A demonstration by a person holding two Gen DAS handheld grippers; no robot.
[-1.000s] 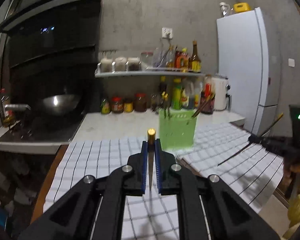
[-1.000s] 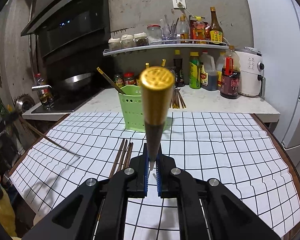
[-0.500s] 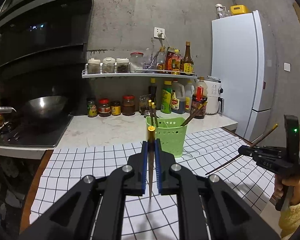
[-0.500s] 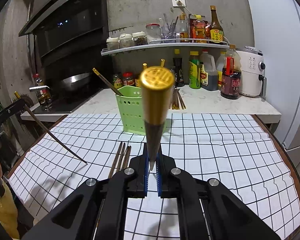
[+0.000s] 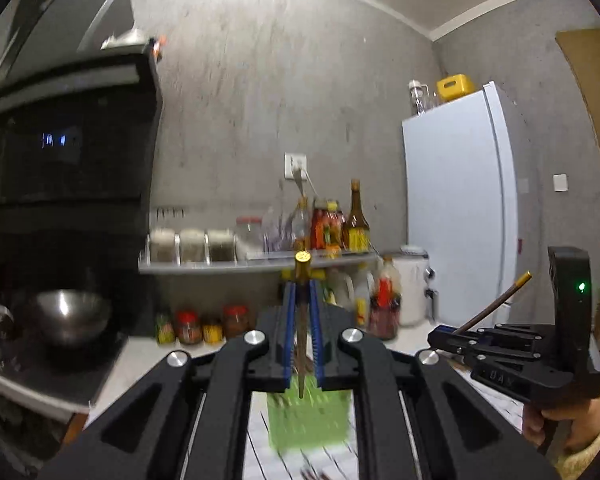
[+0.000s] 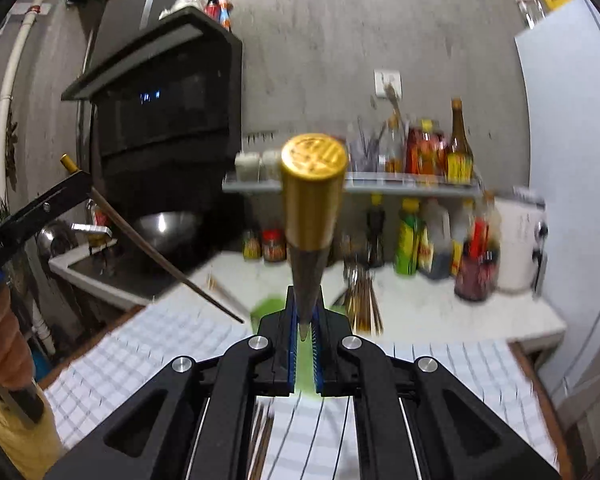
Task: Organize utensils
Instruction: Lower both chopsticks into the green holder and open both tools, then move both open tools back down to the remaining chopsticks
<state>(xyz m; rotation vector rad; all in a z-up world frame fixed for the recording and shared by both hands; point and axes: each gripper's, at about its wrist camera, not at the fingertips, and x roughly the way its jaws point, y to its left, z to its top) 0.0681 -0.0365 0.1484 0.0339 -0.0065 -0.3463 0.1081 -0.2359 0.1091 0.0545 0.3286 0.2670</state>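
My left gripper [image 5: 301, 292] is shut on a brown chopstick with a gold cap [image 5: 302, 258], held upright above the green utensil holder [image 5: 308, 416]. My right gripper [image 6: 305, 312] is shut on another gold-capped chopstick [image 6: 314, 184] that points toward the camera. The green holder [image 6: 265, 308] shows blurred behind the right fingers. In the left wrist view the right gripper [image 5: 440, 338] sits at the right with its chopstick [image 5: 496, 304] tilted up. In the right wrist view the left gripper [image 6: 85, 179] sits at the left with its chopstick [image 6: 156, 256] slanting down.
A white checked cloth [image 6: 440, 364] covers the table. Several loose chopsticks [image 6: 262, 440] lie on it below the right gripper. More chopsticks [image 6: 362, 300] lie on the counter. A wok [image 5: 70, 312], spice jars and bottles on a shelf [image 5: 260, 262], and a white fridge [image 5: 460, 208] stand behind.
Both grippers have risen and tilted upward, closer to the green holder. Each still holds its chopstick. Both views are now blurred with motion.
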